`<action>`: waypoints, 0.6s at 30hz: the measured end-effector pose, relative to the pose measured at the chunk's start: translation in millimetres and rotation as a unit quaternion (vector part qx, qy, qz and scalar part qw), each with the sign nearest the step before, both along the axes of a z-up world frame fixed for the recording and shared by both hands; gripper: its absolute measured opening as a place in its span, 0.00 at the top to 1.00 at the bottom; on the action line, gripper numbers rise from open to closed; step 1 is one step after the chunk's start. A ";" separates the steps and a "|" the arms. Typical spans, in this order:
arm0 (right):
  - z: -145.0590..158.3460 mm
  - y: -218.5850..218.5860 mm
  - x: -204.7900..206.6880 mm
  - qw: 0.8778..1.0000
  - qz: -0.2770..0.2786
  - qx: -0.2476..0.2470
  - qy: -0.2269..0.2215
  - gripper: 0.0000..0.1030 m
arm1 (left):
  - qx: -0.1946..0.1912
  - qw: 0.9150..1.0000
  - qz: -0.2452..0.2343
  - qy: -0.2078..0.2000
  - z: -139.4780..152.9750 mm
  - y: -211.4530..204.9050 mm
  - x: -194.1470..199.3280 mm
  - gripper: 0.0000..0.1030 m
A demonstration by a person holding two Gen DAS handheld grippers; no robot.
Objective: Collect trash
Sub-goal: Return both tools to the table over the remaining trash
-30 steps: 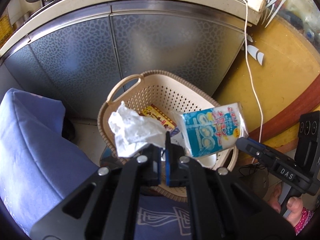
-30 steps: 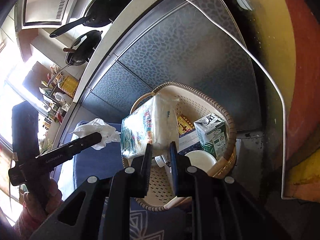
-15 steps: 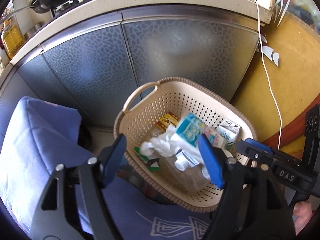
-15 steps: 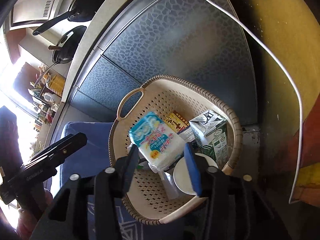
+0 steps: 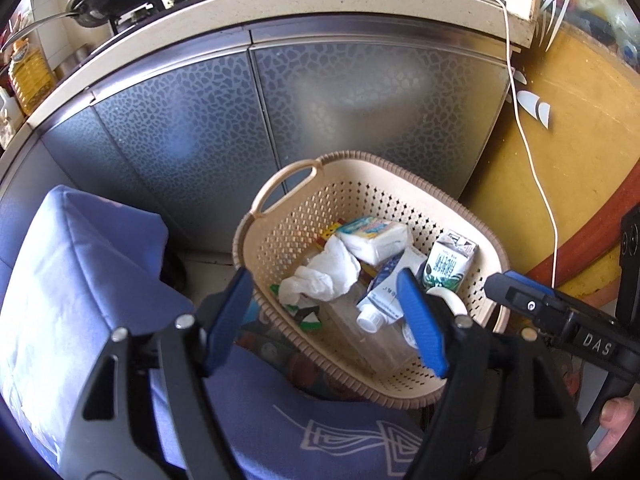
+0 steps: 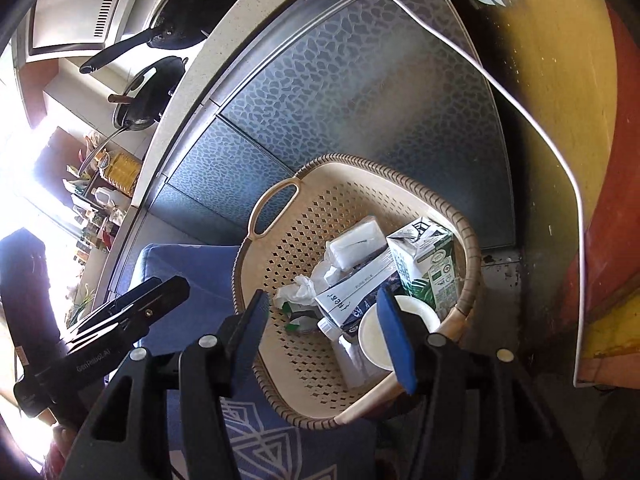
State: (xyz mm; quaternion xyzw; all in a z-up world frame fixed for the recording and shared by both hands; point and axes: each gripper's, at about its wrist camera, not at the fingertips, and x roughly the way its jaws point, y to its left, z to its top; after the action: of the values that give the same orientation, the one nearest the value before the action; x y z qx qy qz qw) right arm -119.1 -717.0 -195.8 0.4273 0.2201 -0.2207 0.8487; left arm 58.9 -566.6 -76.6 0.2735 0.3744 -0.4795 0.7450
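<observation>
Both grippers hang over a beige perforated basket (image 5: 472, 216) that sits on a blue cushion (image 5: 100, 280) in front of grey patterned cabinet doors (image 5: 360, 92).

The left gripper (image 5: 326, 320) has its blue-padded jaws wide apart, with nothing between them; they frame the near rim of the basket. The right gripper (image 6: 328, 332) also has its jaws apart and holds nothing; its right pad stands in front of a white cup (image 6: 372, 336) at the basket's near right corner.

The trash lies inside the basket. A crumpled white tissue (image 5: 324, 276) rests near the middle, toward the left wall. Just behind it, toward the far side, a tissue pack (image 5: 376, 240) with blue print lies flat, touching the tissue. A green and white milk carton (image 5: 450, 266) stands upright against the right wall. Between the tissue and the carton a white and blue carton (image 6: 352, 296) lies on its side, and a clear bottle (image 5: 372, 336) with a white cap lies along the bottom toward the near rim. A yellow and red box (image 5: 330, 232) peeks out beneath the pack near the far left wall. A small green and white scrap (image 5: 304, 316) sits at the near left of the bottom.

A white cable (image 5: 528, 152) hangs down the yellow wall (image 5: 580, 140) to the right. Pans (image 6: 200, 4) stand on the counter above the doors.
</observation>
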 end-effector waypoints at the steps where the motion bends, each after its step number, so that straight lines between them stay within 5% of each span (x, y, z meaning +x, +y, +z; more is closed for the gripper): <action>1: 1.2 1.2 0.6 1.000 0.001 0.000 0.000 0.45 | -0.001 1.000 0.000 -0.001 0.6 2.3 -0.6 0.31; 18: 39.8 44.6 14.8 0.998 0.040 -0.045 0.000 0.45 | -0.030 0.999 0.029 0.000 20.8 62.7 1.9 0.31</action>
State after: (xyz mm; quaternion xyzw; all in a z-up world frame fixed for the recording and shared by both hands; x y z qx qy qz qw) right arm -104.3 -672.3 -156.0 0.3792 0.2272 -0.1965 0.8752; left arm 60.9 -503.9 -55.8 0.2401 0.3679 -0.4685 0.7665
